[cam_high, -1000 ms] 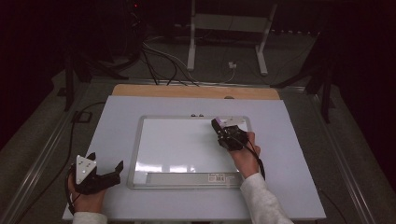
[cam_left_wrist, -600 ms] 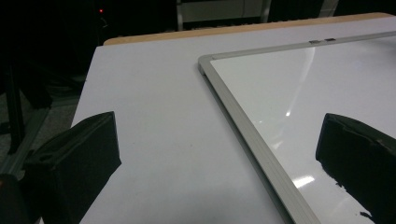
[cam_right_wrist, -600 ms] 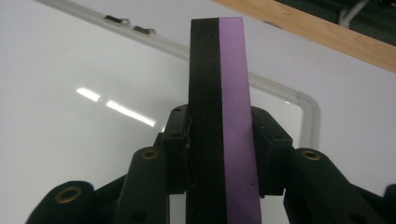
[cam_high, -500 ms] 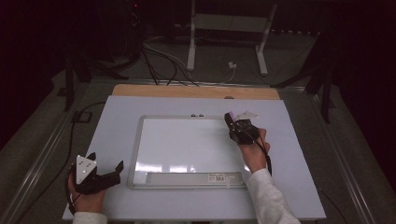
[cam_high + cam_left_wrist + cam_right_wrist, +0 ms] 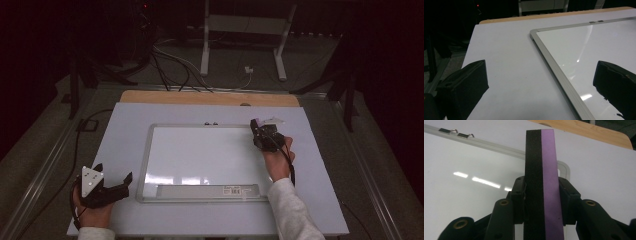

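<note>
Now, w/ the right claw clamped on the eraser at the whiteboard's 2 o'clock corner, keep felt flat & pressure even; left claw open at 8 o'clock.

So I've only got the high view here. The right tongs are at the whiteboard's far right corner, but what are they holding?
Observer: An eraser, black felt on one side and purple on the other, clamped upright between the jaws of the right tongs.
Operator: Is the felt on the whiteboard?
Observer: I cannot tell contact; the right gripper view shows the eraser over the whiteboard beside its rounded corner.
Operator: And the left tongs, anything in them?
Observer: Nothing. The left gripper view shows the left tongs open wide, with the whiteboard's frame running between the jaws.
</note>
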Demonstrator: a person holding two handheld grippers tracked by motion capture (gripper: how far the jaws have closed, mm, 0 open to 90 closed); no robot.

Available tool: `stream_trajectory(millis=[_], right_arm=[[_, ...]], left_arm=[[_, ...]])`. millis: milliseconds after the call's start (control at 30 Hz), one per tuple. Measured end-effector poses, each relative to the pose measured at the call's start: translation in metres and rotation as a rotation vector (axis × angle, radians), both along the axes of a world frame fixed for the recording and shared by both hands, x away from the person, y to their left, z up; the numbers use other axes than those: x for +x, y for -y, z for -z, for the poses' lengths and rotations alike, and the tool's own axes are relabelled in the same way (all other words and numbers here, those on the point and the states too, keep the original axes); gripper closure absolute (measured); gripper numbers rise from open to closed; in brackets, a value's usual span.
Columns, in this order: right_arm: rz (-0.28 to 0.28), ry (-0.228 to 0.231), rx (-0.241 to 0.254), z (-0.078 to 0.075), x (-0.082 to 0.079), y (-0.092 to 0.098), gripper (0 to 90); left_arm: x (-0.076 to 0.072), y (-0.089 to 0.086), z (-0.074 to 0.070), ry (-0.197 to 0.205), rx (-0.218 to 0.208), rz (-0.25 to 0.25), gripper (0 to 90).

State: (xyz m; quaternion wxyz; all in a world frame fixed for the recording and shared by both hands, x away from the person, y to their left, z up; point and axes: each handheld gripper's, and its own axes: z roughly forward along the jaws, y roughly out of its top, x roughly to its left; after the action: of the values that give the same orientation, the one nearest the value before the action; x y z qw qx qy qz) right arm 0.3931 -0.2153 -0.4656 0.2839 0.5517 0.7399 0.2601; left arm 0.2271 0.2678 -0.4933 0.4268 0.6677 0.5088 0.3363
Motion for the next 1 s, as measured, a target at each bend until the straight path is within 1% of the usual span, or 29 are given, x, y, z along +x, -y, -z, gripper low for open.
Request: stream_trajectory(millis=[200, 300, 367, 567, 800, 1000], right_arm=[[0.031, -0.009, 0.003, 0.004, 0.003, 0.006, 63.6], [0.041, -0.018, 0.011, 0.006, 0.005, 0.009, 63.6], [0.047, -0.023, 0.027, 0.007, 0.006, 0.011, 63.5], [0.052, -0.036, 0.036, 0.01, 0.008, 0.011, 63.4], [0.09, -0.061, 0.053, 0.018, 0.01, 0.01, 63.4], [0.106, -0.063, 0.068, 0.02, 0.012, 0.012, 63.3]], left_arm=[[0.0, 0.0, 0.0, -0.002, 0.001, 0.001, 0.6], [0.0, 0.0, 0.0, -0.002, 0.0, 0.001, 0.6], [0.0, 0.0, 0.0, -0.002, 0.001, 0.001, 0.6], [0.0, 0.0, 0.0, -0.002, 0.002, -0.001, 0.6], [-0.001, -0.001, 0.0, -0.001, 0.002, -0.003, 0.6], [-0.001, -0.001, 0.0, 0.0, 0.002, -0.004, 0.6]])
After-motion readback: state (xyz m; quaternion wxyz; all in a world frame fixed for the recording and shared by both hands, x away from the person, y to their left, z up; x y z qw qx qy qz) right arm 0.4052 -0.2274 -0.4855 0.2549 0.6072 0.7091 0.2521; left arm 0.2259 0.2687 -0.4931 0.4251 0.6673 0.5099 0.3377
